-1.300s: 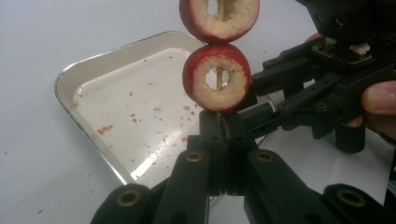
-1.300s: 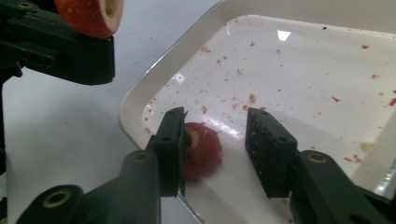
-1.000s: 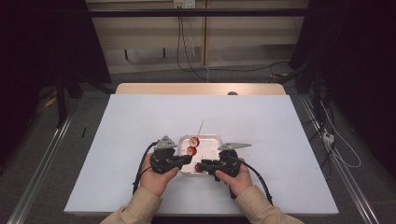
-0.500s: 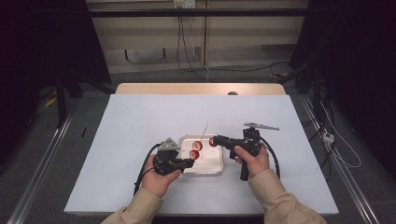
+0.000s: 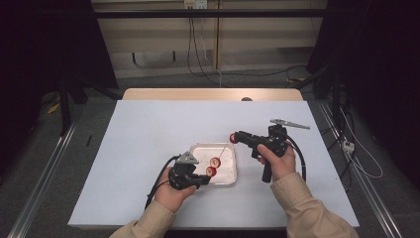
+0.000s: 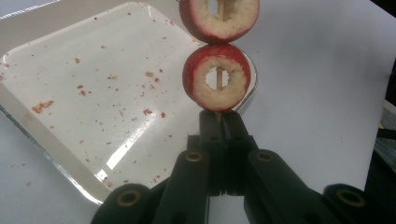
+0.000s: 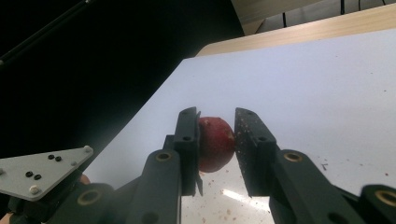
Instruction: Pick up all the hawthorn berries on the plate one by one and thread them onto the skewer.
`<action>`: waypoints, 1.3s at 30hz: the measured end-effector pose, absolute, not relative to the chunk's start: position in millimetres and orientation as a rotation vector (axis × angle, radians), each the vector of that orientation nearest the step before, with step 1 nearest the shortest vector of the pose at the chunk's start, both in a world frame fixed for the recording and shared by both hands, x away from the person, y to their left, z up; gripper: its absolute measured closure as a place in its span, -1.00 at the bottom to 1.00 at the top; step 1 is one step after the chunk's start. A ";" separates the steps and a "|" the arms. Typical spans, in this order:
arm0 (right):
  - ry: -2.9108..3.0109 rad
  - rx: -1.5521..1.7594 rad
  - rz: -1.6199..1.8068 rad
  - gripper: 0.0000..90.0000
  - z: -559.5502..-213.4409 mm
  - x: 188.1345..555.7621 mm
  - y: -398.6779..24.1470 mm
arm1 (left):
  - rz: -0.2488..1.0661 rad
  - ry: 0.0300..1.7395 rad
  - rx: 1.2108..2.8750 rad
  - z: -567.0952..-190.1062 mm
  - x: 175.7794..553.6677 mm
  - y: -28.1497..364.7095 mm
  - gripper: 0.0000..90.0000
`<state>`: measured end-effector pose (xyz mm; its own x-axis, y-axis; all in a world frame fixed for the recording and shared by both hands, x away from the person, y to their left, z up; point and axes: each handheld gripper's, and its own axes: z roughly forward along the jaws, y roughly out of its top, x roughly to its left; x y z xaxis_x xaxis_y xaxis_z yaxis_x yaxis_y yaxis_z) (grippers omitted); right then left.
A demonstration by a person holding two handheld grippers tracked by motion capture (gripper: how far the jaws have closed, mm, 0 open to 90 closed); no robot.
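A white table (image 5: 148, 129) stood in a dark room, a clear tray (image 5: 198, 150) near its front. The left gripper (image 5: 204, 179) pinched a thin skewer (image 6: 217, 79) threaded with two cored red fruit rings (image 6: 215, 77) over the tray. The right gripper (image 5: 234, 137), held above the tray's far corner, clamped a red fruit piece (image 7: 215, 143).
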<state>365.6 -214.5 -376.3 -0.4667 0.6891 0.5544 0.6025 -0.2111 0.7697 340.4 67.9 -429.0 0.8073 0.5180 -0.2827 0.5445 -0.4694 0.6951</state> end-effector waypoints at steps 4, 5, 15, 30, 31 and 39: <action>1.949 1.560 1.774 0.60 -377.2 366.0 -212.3 | -0.024 0.784 2.171 -429.3 339.5 66.1 0.98; 1.952 1.561 1.774 0.60 -377.1 365.9 -211.6 | -0.024 0.780 2.172 -429.4 339.4 65.9 0.98; 1.963 1.545 1.763 0.60 -376.8 366.7 -211.5 | -0.055 0.766 2.193 -430.5 339.7 64.7 0.98; 1.980 1.537 1.764 0.60 -376.3 364.8 -210.8 | -0.052 0.753 2.192 -431.5 339.9 64.0 0.98; 1.967 1.543 1.770 0.60 -376.4 364.9 -211.6 | -0.048 0.755 2.187 -430.9 339.4 64.3 0.98; 2.002 1.522 1.731 0.60 -377.7 364.6 -210.3 | -0.041 0.748 2.185 -429.4 338.5 63.4 0.98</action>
